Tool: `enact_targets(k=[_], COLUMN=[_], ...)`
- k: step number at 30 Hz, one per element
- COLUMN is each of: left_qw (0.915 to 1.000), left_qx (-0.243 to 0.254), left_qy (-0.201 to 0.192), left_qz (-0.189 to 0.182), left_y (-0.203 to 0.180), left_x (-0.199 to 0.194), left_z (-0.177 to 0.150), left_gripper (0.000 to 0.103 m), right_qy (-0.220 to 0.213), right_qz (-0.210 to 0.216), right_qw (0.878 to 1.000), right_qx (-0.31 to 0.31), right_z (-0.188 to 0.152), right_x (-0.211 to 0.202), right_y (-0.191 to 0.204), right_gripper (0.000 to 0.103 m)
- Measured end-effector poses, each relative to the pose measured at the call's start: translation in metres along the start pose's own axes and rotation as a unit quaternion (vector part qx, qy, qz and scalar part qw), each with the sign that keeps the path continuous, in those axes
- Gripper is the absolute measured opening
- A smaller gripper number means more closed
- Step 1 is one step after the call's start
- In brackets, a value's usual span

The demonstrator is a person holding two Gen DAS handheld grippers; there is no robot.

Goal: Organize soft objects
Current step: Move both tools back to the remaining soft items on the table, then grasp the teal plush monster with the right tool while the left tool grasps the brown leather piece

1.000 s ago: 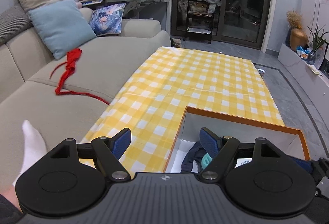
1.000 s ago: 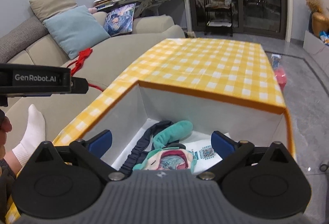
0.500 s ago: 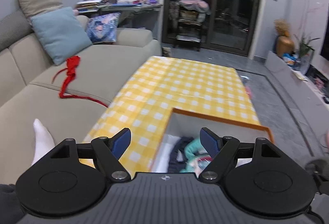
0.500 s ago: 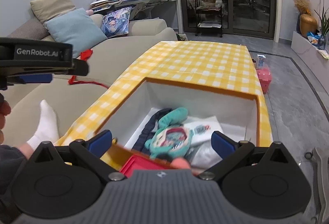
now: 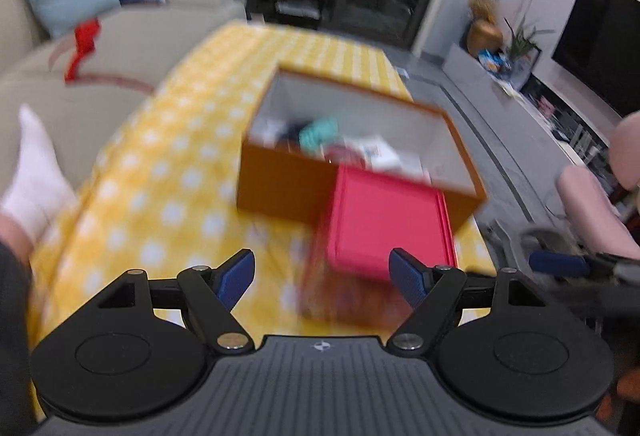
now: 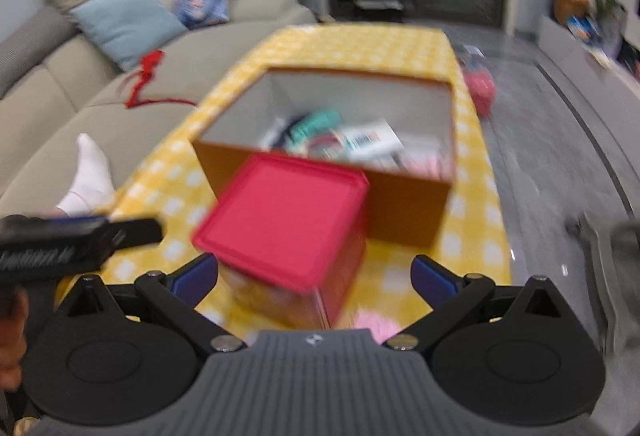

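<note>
Yellow checked cloth covers the tabletop point(image 6: 476, 248), with a beige sofa along its left side and a grey floor to the right; both views are smeared by motion, so fine detail is lost. Nearest, the left gripper point(image 5: 322, 278) and the right gripper point(image 6: 314, 276) each show two blue-tipped jaws spread wide with nothing held between them. Just ahead of both, at about 12 o'clock in the right wrist view and 1 o'clock in the left, stands one red-lidded container point(image 6: 286, 220), its lid point(image 5: 384, 211) apparently closed; something pale and orange shows through its wall, too blurred to name. A scrap of pink point(image 6: 374, 322) lies on the cloth at the container's near right corner. Behind it, touching or nearly so, is one open orange box point(image 6: 408, 207) with white inner walls, holding the soft things: one teal piece point(image 6: 318, 123), a dark strip beside it, one printed white packet point(image 6: 370, 139), and more that cannot be counted. Farther off at 10 o'clock, one red ribbon-like cloth point(image 6: 144, 75) lies on the sofa with three cushions behind it, and one white-socked foot point(image 6: 90, 171) rests at 9 o'clock. My judgement is that the step in hand concerns the red-lidded container. To do it well, slow down, square one gripper over a lid edge, steady the body with the other, and avoid nudging the box.
</note>
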State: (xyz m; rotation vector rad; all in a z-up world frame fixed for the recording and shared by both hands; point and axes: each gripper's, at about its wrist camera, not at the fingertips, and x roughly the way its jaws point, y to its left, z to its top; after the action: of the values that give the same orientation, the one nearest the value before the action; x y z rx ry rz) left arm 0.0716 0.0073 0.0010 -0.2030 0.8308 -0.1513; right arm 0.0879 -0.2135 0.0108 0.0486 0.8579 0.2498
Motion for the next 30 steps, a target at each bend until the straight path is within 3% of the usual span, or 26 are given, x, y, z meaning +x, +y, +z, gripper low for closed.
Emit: enact_targets(k=[6, 11, 19, 24, 26, 30], left_qw=[0.9977, 0.9840, 0.9658, 0.9609, 0.9604, 0.9599], left_qx=[0.038, 0.144, 0.214, 0.226, 0.226, 0.228], left_qy=[0.043, 0.077, 0.130, 0.145, 0.147, 0.139], left_qz=[-0.036, -0.072, -0.069, -0.068, -0.070, -0.085], left_y=[0.008, 0.009, 0.009, 0.005, 0.006, 0.005], left_x=[0.003, 0.010, 0.035, 0.043, 0.043, 0.042], left_z=[-0.039, -0.070, -0.103, -0.112, -0.112, -0.112], left_gripper=[0.090, 0.090, 0.090, 0.090, 0.090, 0.090], right_qy=[0.074, 0.126, 0.147, 0.134, 0.134, 0.134], right_qz=[-0.026, -0.043, -0.028, -0.012, 0.005, -0.001], right_qw=[0.996, 0.990, 0.988, 0.990, 0.990, 0.989], right_qx=[0.048, 0.050, 0.040, 0.032, 0.050, 0.059], right_z=[-0.051, -0.077, -0.090, -0.086, -0.087, -0.085], right_x=[0.012, 0.036, 0.066, 0.069, 0.068, 0.068], right_y=[-0.009, -0.016, -0.035, -0.037, -0.044, -0.055], right_gripper=[0.100, 0.100, 0.100, 0.100, 0.091, 0.070])
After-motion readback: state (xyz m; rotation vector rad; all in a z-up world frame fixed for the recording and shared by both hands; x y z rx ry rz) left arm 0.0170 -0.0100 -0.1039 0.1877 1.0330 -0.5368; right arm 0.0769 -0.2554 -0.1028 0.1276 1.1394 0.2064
